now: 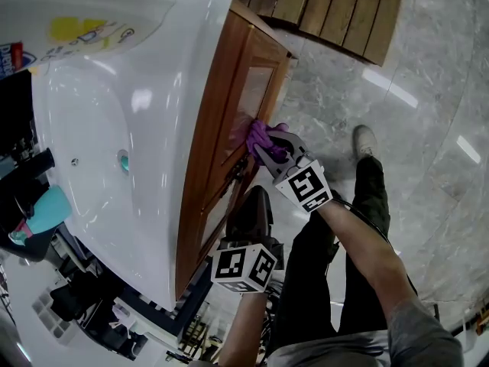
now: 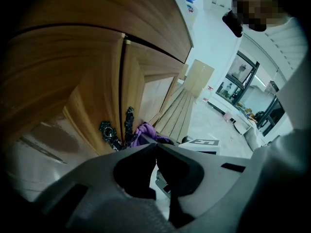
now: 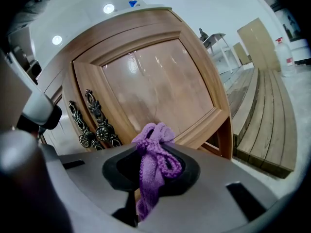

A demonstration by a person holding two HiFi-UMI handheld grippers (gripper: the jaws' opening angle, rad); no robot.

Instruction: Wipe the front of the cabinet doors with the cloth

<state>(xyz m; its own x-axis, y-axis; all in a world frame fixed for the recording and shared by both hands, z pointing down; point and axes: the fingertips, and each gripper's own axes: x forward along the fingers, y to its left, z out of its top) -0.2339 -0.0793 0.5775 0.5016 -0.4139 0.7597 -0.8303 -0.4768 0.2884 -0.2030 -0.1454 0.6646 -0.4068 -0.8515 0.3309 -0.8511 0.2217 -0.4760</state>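
**A:** The purple cloth (image 3: 153, 165) is clamped in the right gripper (image 3: 154, 149), with the jaws closed on a bunched fold and a loose tail hanging below them.

**B:** And where is it placed?

**A:** It is set against the front of the right cabinet door (image 3: 156, 85), low on the panel by the inner frame, to the right of the ornate handles (image 3: 96, 125). In the head view contact with the wood appears to be made, though that cannot be confirmed.

**B:** What about the left gripper (image 2: 155, 148)?

**A:** Its jaws are drawn together with nothing between them. It is held nearer the person, just off the doors, below the white sink (image 1: 92, 128).

**B:** How can the cloth be expected to handle?

**A:** It is judged to be light, soft and limp, a knitted or terry weave with some grip, so little risk of slipping is seen. Being bunched, only a small pad is presented to the wood.

**B:** So a better hold would be?

**A:** A hold near the middle of the bundle is best, as is done here, with enough fabric left proud of the jaw tips that the varnish is met by cloth and not by plastic.
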